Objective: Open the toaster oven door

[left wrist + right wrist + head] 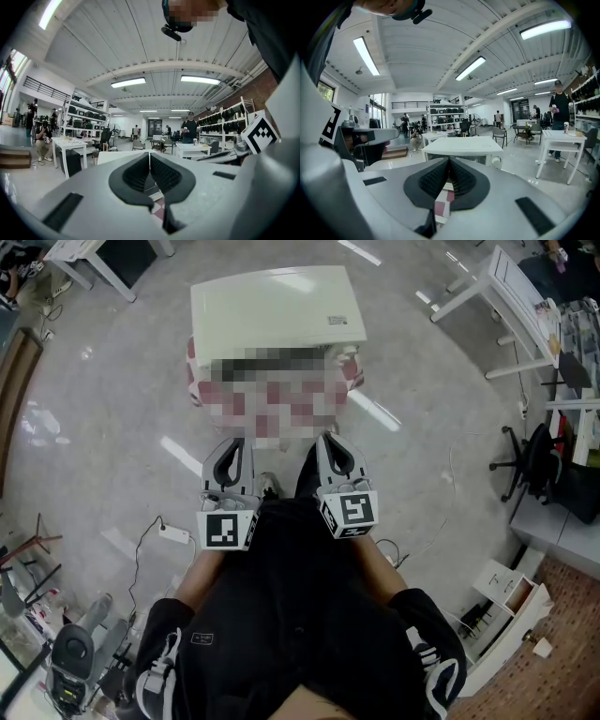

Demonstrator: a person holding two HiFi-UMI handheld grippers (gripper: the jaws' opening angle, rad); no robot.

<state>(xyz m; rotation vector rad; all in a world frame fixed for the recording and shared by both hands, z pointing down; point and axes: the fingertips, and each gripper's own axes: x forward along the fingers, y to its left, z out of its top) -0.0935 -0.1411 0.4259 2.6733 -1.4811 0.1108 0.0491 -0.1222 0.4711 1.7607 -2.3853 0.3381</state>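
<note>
Head view. Shows a white box-shaped metal toaster oven [277, 306] from above at top centre, set on a red-and-white checked base [192, 367]. Runs its long axis left to right, with the near long side turned toward the grippers. Has grey polished floor [122, 418] open on every side of it. Keeps the white tables [497, 287] at upper right and a black office chair [534, 460] at right well apart from it. Places the left gripper [236, 444] and the right gripper [325, 441] side by side just short of the base, tips aimed at the oven and touching nothing. Also takes in a white power strip [174, 533] on the floor at left.

Left gripper view. Looks level across a large workshop with white tables and shelving. Catches the oven's flat white top [110, 157] just left of the left gripper [149, 155], and red-and-white checks [157, 211] low behind the jaws. Finds the black ribbed pads [133, 174] pressed together at the tip, with nothing between them.

Right gripper view. Faces the oven [461, 145] squarely: broad side across the picture, dark window under the white top, a round white knob [496, 162] at the right end. Leaves open floor to the right as far as a white table [562, 140]. Finds the right gripper [449, 161] with its pads [464, 179] meeting at the tip, empty.
</note>
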